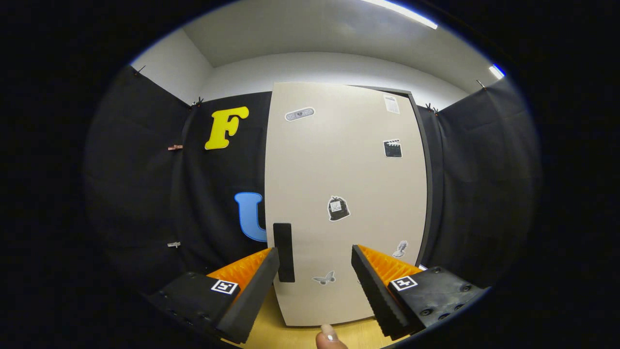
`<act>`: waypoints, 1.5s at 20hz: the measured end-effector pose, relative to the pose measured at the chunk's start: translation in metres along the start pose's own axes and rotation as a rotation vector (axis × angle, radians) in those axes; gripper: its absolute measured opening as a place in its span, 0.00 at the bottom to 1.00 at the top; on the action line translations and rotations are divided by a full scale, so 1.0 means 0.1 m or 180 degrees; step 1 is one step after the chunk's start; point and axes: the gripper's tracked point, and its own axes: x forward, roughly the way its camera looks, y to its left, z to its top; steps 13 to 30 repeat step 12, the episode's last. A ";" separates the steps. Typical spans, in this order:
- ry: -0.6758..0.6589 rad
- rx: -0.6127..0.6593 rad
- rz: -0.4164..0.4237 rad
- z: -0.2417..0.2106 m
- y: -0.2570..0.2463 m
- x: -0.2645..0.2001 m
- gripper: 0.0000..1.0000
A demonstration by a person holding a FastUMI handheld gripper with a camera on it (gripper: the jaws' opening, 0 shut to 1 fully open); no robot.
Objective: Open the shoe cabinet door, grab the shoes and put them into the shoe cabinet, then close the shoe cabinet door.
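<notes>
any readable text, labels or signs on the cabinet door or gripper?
None readable.
Stickers on the beige shoe cabinet door: pictures, any print too small to read.
Square black-and-white markers on the hand-held gripper: patterns, no text.
Fingers open, left one beside the black door handle.

your gripper point(315, 261) stands wide open, with free room between its fingers, and the shoe cabinet door point(346, 194) blocks the way straight ahead. its dark handle point(284, 252) sits just beside the left finger, on the door's left edge. a fingertip point(329, 337) pokes in between the fingers, over the wooden floor point(271, 332).
</notes>
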 end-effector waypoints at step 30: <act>0.0010 0.0016 0.0009 -0.01 -0.06 0.06 0.98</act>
